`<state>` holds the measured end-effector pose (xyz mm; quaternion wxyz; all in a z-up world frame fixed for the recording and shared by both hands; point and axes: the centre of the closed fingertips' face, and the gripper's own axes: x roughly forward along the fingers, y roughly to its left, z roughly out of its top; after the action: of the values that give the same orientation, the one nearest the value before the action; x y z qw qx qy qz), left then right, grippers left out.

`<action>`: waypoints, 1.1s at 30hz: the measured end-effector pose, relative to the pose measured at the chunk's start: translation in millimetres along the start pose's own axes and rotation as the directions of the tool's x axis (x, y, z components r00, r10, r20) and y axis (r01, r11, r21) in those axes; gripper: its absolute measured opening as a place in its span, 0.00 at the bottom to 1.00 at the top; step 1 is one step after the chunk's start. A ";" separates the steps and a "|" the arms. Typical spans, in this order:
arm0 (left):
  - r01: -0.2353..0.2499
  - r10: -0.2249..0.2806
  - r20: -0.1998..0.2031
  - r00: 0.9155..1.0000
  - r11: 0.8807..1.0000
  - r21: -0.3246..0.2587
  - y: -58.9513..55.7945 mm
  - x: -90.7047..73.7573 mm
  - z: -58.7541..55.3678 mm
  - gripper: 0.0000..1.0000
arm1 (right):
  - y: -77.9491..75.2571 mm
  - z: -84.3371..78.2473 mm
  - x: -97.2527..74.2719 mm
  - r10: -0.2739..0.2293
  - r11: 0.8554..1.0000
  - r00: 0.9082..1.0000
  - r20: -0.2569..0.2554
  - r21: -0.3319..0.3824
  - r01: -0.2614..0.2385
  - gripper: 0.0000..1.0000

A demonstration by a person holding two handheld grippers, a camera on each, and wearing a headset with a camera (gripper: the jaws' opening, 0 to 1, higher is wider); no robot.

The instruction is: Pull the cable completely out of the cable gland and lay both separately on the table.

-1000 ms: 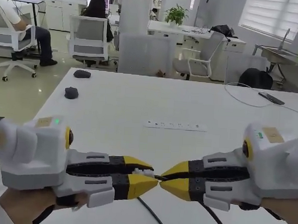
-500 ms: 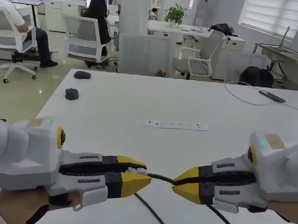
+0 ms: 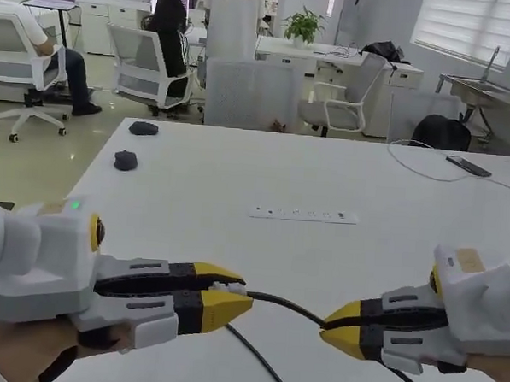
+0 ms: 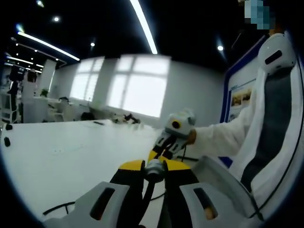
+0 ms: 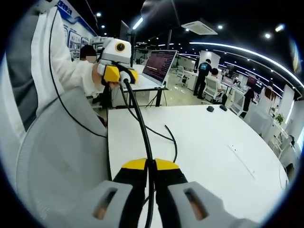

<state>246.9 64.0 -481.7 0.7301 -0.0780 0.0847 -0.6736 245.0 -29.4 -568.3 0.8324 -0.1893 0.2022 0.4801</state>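
Though well beyond cable (image 3: 290, 306), power strip (image 3: 302, 215).

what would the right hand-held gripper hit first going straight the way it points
Probably the left hand-held gripper and the small grey cable gland in its tips: the right hand-held gripper points there along the black round cable; depth is unclear.

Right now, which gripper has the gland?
The left gripper: the grey gland sits between its jaws in the left gripper view. The right gripper is clamped on bare black cable, with no gland at its tips.
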 end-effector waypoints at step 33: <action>-0.028 0.029 -0.030 0.999 0.998 0.048 -1.1 26.8 4.2 0.16 | 14.9 85.9 -1.6 0.032 0.992 0.991 0.129 -0.122 -0.016 0.20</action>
<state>248.9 37.2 -477.9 0.7398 -0.0487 0.0809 -0.6662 244.6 20.2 -496.5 0.8250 -0.2053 0.1201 0.5126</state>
